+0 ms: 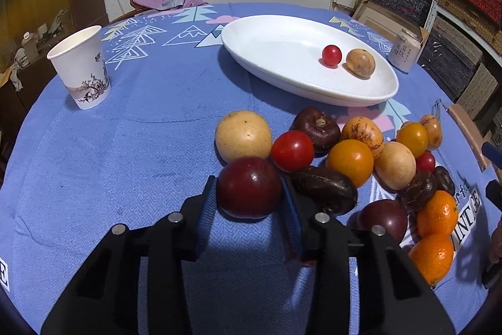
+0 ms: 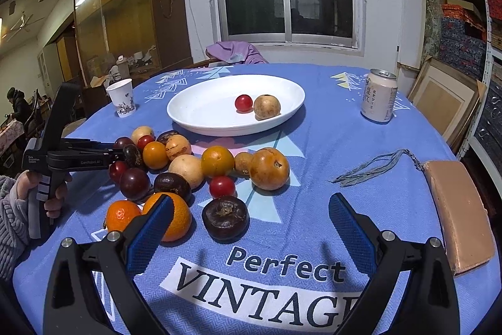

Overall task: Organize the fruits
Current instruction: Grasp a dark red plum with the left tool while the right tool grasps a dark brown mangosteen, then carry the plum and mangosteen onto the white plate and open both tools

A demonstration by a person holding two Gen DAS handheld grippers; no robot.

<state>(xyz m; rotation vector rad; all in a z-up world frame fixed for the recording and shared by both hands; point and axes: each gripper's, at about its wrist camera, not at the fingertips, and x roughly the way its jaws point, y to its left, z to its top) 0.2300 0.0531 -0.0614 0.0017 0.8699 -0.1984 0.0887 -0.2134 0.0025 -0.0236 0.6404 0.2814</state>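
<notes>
Blue woven tablecloth (image 2: 313, 146) covers the round table, and on it the sorting is at its pick-up step. Beyond the fruit lies a white oval platter (image 1: 282, 46), which holds only a cherry tomato (image 1: 331, 55) and a tan passion fruit (image 1: 360, 63), so most of the work looks undone. Nearer the cameras lies the loose heap of fruit (image 2: 188, 165): tangerines, yellow and red tomatoes, dark chestnut-like fruits.

At the heap's left edge, the left gripper (image 1: 249, 193) has its jaws drawn in narrow around a dark red plum (image 1: 249, 187), both pads against its sides while it sits on the cloth. The right gripper (image 2: 251, 228) hangs over bare cloth with its jaws spread wide and nothing between them.

I judge the next move to be a straight lift, since a dark fruit and a red tomato touch the plum, then a carry across to the platter's bare side.

Writing, by size: the cloth reads "Perfect VINTAGE"; the pale drink can (image 2: 378, 96) bears Chinese characters too small to read; the left tool's body carries a "GenRobot.AI" mark.
</notes>
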